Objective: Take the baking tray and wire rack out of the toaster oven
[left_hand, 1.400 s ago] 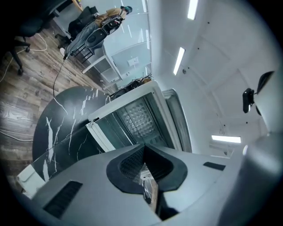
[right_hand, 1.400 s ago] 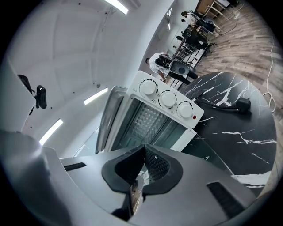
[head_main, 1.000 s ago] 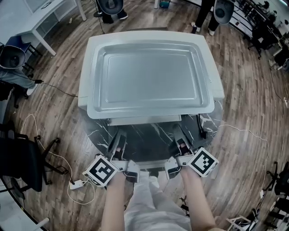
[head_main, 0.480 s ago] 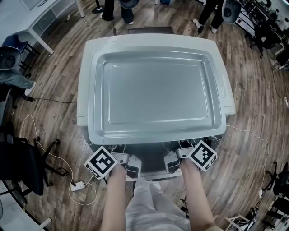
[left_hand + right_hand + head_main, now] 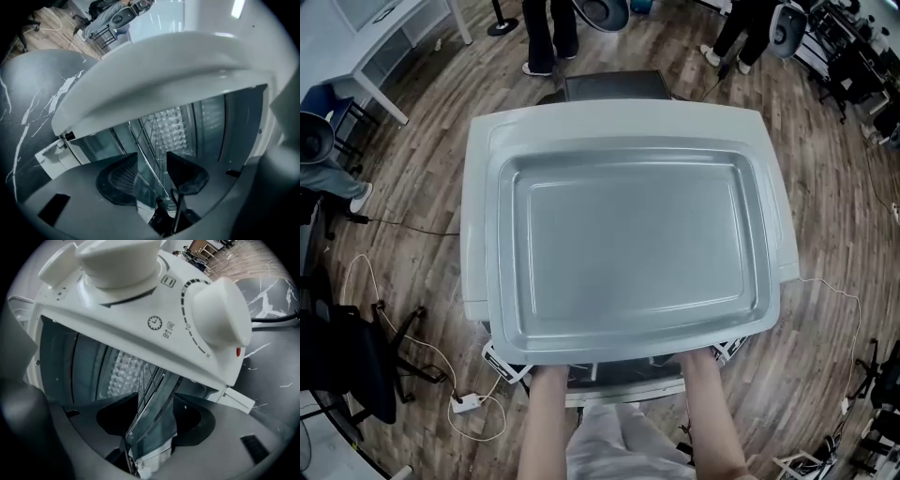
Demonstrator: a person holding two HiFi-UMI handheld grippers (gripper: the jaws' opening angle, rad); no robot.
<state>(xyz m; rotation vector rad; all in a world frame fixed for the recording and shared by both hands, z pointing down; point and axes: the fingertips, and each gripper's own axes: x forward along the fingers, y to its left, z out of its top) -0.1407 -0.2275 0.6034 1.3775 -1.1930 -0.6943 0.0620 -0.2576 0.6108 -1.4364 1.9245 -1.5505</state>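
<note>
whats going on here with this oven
A person works a gripper in each hand at a white toaster oven. The baking tray is already out and rests on the oven's top. The left gripper and right gripper reach into the oven's front. Their jaws have just been opening and stand apart. Wires of the wire rack run between the left jaws, and what looks like its edge between the right ones, unclamped.

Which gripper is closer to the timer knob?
Right. The right hand-held gripper is beside the timer knob; the left hand-held gripper is at the oven's other end. Their jaws have just been opening, wire rack between them.
</note>
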